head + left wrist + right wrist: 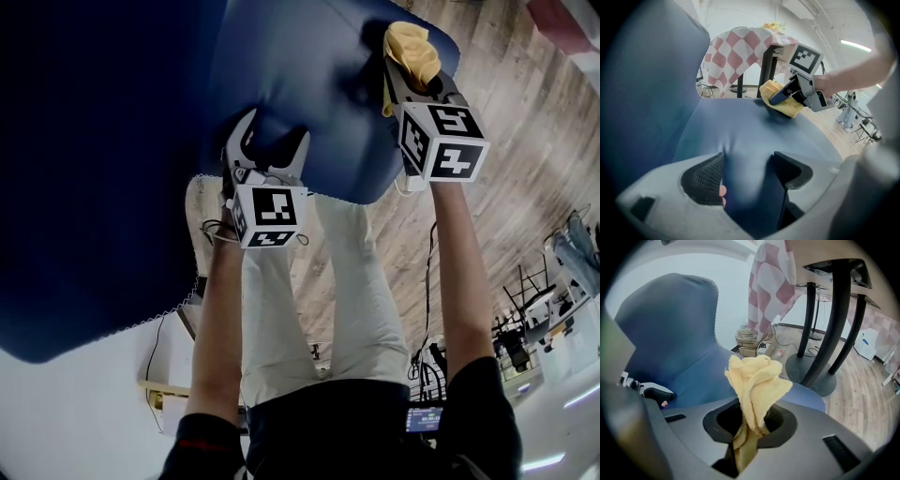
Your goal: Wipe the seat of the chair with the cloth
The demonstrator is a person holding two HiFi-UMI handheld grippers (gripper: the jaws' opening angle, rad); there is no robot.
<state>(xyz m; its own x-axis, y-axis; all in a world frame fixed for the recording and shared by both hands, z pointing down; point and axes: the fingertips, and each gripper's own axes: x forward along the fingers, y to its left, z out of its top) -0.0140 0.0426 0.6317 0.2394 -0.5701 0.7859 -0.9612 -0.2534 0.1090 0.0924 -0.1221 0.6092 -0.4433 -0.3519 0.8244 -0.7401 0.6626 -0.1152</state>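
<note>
Nearest: left gripper (277, 127), fingers spread astride the seat's (300, 66) near edge. On the seat's far corner: right gripper (411, 73), fingers pinching the cloth (412, 42). Press cloth flat; sweep overlapping strokes toward the near edge.

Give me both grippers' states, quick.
Left gripper: open, jaws apart against the chair seat.
Right gripper: closed on the yellow cloth.

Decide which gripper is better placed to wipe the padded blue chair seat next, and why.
Right. The right gripper is shut on the crumpled yellow cloth, pressed to the padded blue chair seat. The left gripper holds no cloth; its jaws stand apart on the seat.
</note>
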